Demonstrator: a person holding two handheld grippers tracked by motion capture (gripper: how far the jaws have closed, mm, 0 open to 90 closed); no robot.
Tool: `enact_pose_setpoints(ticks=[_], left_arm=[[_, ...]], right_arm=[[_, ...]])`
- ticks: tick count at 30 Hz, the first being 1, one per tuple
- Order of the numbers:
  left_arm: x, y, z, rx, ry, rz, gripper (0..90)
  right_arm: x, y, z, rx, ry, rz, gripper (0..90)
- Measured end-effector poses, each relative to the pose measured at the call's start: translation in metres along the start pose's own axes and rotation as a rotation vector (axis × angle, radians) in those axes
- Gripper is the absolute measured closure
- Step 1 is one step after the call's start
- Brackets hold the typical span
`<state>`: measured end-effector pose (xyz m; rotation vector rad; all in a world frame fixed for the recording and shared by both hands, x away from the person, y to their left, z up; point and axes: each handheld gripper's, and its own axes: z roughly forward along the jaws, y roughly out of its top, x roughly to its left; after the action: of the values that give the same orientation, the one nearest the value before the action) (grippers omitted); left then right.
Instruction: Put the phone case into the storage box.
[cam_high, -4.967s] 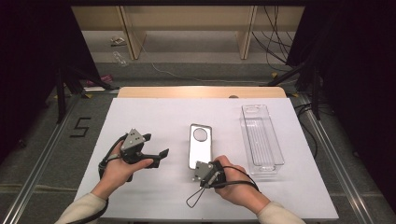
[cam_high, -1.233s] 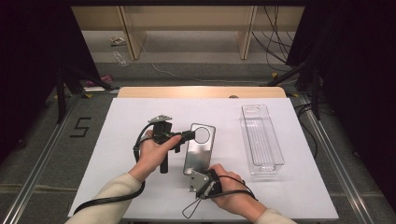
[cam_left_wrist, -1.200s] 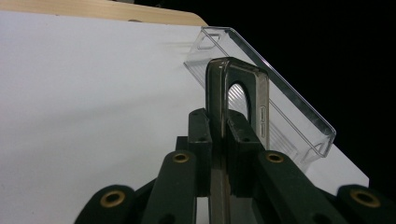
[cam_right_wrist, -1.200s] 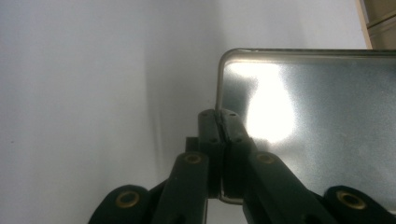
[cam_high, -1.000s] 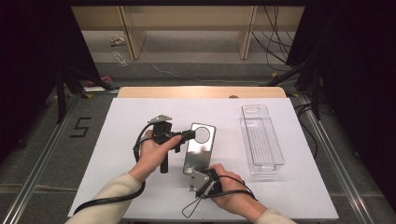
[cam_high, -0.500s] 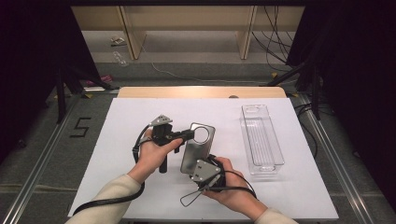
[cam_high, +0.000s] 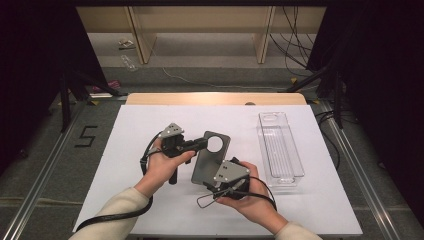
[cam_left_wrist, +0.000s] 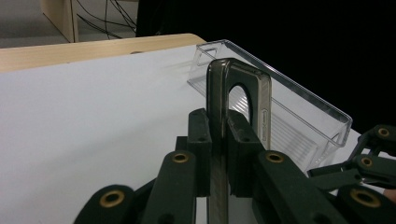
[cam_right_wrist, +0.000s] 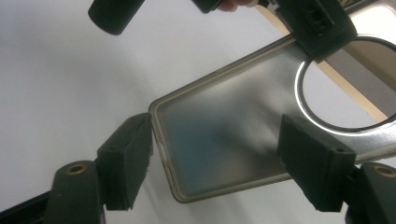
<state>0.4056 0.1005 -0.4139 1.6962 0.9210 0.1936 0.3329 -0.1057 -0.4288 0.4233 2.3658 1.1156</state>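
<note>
Currently the left gripper (cam_high: 200, 145) is clamping the smoky translucent phone case (cam_high: 210, 162), hiding its edge. The right gripper (cam_high: 220, 186), jaws just opening, is straddling it above the white table (cam_high: 310, 210).

A smoky grey, translucent phone case (cam_high: 210, 160) with a large round cutout near its far end is held tilted above the white surface (cam_high: 125, 150). The left hand-held gripper (cam_high: 200, 145) clamps its far edge beside the cutout.
</note>
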Motion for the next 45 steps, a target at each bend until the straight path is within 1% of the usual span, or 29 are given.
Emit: enact_pose_setpoints(ticks=[3, 5, 7, 11, 18, 21, 25, 29, 33, 40, 45], left_arm=[[0.0, 0.0, -0.001, -0.003, 0.002, 0.004, 81.4], [0.001, -0.001, -0.001, -0.013, -0.004, 0.004, 81.4], [0.001, -0.001, -0.001, -0.014, -0.007, 0.012, 81.3], [0.002, -0.001, -0.003, -0.024, -0.004, 0.016, 81.3], [0.004, -0.002, -0.006, -0.048, -0.009, 0.019, 81.2], [0.005, -0.003, -0.007, -0.057, -0.008, 0.023, 81.2], [0.005, -0.004, -0.009, -0.069, -0.007, 0.018, 81.2], [0.006, -0.003, -0.012, -0.082, -0.005, 0.018, 81.1], [0.007, -0.004, -0.013, -0.092, -0.003, 0.012, 81.1], [0.007, -0.006, -0.015, -0.106, -0.001, 0.021, 81.1], [0.005, -0.009, -0.016, -0.107, 0.003, 0.025, 81.1]], right_arm=[[-0.002, 0.0, -0.002, -0.021, -0.008, 0.021, 26.5], [-0.003, 0.0, -0.003, -0.03, -0.006, 0.037, 25.7], [-0.004, 0.0, -0.003, -0.039, -0.016, 0.045, 25.2], [-0.006, 0.0, -0.005, -0.064, -0.032, 0.061, 23.3], [-0.01, 0.003, -0.01, -0.115, -0.059, 0.111, 21.5], [-0.012, 0.003, -0.012, -0.131, -0.071, 0.137, 19.3], [-0.017, 0.002, -0.014, -0.152, -0.083, 0.166, 17.8], [-0.022, 0.001, -0.016, -0.169, -0.09, 0.205, 17.2], [-0.028, 0.001, -0.019, -0.197, -0.097, 0.242, 16.7], [-0.034, 0.002, -0.021, -0.211, -0.125, 0.277, 17.2], [-0.041, 0.0, -0.02, -0.211, -0.139, 0.308, 18.2]])
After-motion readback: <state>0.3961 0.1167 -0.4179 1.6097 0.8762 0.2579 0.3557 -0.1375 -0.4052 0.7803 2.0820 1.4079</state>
